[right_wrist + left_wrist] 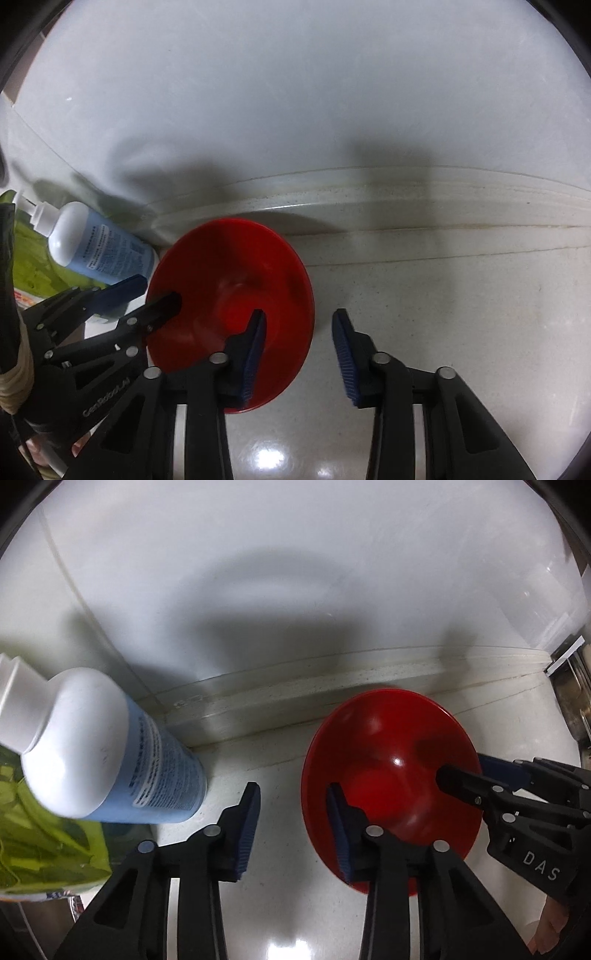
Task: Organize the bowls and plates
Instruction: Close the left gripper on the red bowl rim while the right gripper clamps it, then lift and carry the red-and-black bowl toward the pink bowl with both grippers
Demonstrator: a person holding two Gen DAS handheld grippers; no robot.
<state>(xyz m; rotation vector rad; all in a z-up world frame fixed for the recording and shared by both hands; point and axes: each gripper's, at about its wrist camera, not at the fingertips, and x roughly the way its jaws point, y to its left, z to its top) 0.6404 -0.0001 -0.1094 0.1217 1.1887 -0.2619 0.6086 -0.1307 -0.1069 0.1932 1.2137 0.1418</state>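
A red bowl sits upright on the pale speckled counter near the back wall; it also shows in the right wrist view. My left gripper is open, straddling the bowl's left rim, one finger inside and one outside. My right gripper is open, straddling the bowl's right rim the same way. Each gripper shows in the other's view, the right one and the left one. Neither is closed on the rim.
A white and blue bottle lies tilted on a yellow-green packet to the left of the bowl; both show in the right wrist view. A low counter ledge and white wall run behind. A metal rack is at far right.
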